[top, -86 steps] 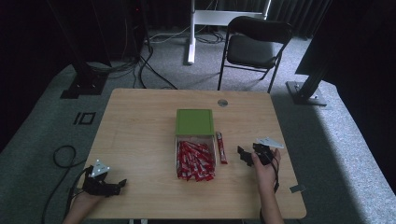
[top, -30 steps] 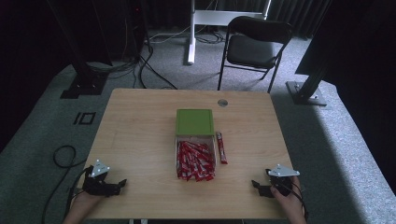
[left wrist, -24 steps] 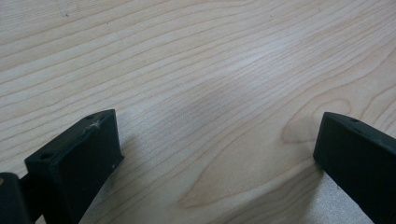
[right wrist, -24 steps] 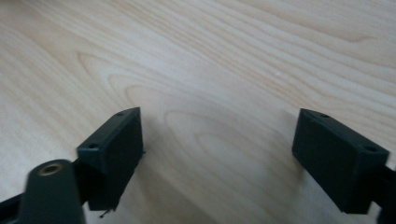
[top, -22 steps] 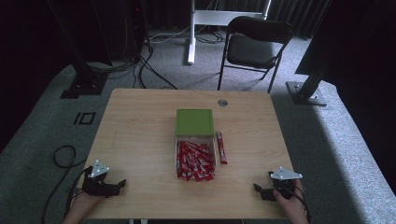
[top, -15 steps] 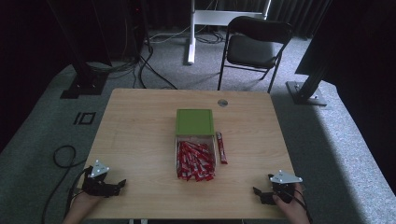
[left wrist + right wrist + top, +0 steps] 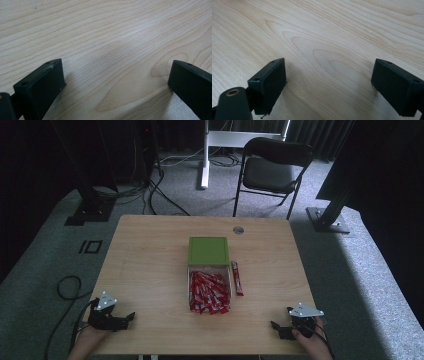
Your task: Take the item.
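A clear box of several red sachets sits mid-table, with its green lid lying flat just behind it. One red sachet lies on the wood along the box's right side. My left gripper rests at the front left of the table and points right; its jaws are open over bare wood. My right gripper rests at the front right corner and points left. Its jaws have just been opening and now stand wide with nothing between them.
The wooden table has a small round metal insert near its back edge. A black folding chair stands behind the table, with black stand bases and cables on the grey carpet around it.
The right hand has drawn back from beside the loose sachet to the front right corner, and has barely shifted over the last second. The left hand has stayed put.
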A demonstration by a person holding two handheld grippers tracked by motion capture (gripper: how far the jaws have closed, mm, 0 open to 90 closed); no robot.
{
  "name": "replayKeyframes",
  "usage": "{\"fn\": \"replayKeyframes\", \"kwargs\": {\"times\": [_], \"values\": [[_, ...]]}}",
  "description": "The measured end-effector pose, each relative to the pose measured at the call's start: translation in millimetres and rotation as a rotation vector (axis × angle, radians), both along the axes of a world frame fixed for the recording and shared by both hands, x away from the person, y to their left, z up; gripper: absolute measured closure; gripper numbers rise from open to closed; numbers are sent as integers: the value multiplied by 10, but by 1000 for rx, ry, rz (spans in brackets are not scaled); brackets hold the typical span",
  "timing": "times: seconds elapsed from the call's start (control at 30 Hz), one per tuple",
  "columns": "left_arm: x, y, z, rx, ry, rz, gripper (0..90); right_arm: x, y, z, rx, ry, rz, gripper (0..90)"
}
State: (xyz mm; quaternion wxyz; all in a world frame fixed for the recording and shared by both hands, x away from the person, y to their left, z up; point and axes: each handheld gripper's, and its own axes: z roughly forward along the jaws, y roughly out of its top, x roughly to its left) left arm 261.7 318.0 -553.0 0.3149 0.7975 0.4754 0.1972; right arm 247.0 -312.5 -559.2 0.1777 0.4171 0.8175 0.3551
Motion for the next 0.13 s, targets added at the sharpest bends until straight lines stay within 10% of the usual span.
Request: {"fn": "replayKeyframes", "kwargs": {"times": [0.13], "values": [[0,0,0,0,0,0,15,0,1,0,0,0,0,121]]}}
